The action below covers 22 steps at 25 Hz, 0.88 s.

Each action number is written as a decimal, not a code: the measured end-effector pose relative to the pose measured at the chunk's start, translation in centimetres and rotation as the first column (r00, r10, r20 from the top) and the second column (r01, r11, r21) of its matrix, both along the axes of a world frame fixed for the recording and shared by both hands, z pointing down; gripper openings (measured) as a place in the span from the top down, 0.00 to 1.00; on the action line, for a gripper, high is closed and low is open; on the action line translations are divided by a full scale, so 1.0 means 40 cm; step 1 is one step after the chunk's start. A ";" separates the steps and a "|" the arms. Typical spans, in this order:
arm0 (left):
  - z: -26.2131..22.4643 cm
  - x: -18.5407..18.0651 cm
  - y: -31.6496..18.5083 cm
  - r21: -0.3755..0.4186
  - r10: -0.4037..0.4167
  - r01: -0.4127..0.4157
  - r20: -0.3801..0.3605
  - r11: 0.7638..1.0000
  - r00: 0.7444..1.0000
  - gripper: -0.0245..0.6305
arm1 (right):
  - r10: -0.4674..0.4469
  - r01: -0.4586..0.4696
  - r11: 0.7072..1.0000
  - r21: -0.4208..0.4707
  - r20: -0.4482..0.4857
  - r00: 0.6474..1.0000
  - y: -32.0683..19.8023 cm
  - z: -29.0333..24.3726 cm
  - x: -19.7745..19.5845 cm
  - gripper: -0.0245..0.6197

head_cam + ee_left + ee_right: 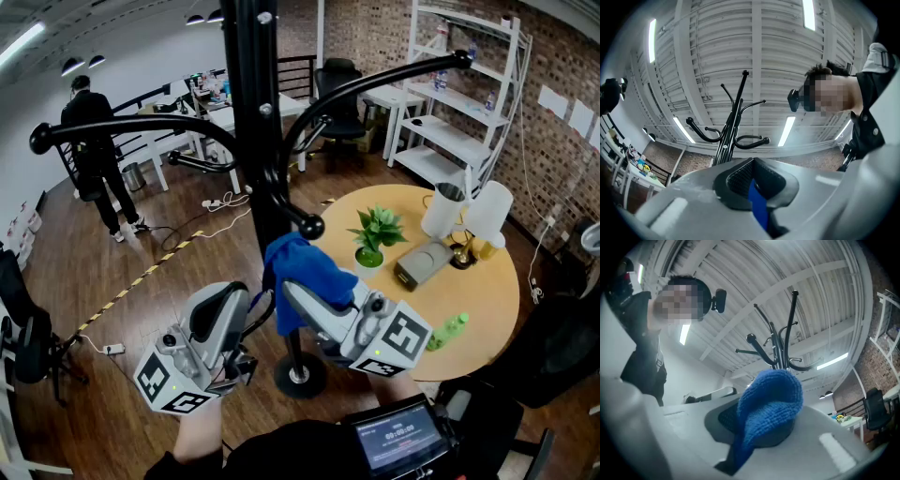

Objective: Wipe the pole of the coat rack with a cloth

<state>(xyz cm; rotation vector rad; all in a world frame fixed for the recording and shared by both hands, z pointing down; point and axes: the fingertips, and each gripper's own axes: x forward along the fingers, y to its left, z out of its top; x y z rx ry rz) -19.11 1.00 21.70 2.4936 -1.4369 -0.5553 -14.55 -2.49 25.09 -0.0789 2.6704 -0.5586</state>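
Observation:
The black coat rack pole rises in the middle of the head view from a round base. Curved hook arms branch off to both sides. My right gripper is shut on a blue cloth, which bulges over its jaws right beside the pole's lower part. In the right gripper view the cloth covers the jaw tips, with the rack above. My left gripper stands left of the pole with its jaws together. A thin blue sliver shows in their seam below the rack.
To the right stands a round wooden table with a potted plant, a white jug and a green bottle. White shelves line the brick wall. A person stands at back left. A low hook juts out near the cloth.

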 end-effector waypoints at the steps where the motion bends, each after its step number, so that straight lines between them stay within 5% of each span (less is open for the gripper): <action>1: 0.000 -0.010 0.007 -0.001 -0.020 0.020 0.018 1.000 1.000 0.97 | -0.012 0.012 1.000 -0.011 0.023 1.000 0.004 -0.001 -0.003 0.94; 10: 0.016 -0.027 -0.013 0.000 -0.104 0.104 0.027 0.995 0.994 0.97 | 0.008 -0.008 1.000 -0.015 0.034 0.999 0.081 -0.021 0.038 0.94; 18: 0.083 0.063 -0.081 -0.074 -0.134 0.159 0.272 0.984 0.953 0.97 | -0.009 0.012 0.996 0.084 -0.047 0.999 0.199 -0.055 0.051 0.94; 22: 0.094 0.082 -0.090 -0.091 -0.162 0.185 0.217 0.978 0.963 0.97 | 0.052 -0.048 0.997 0.060 -0.068 0.996 0.205 -0.047 0.044 0.94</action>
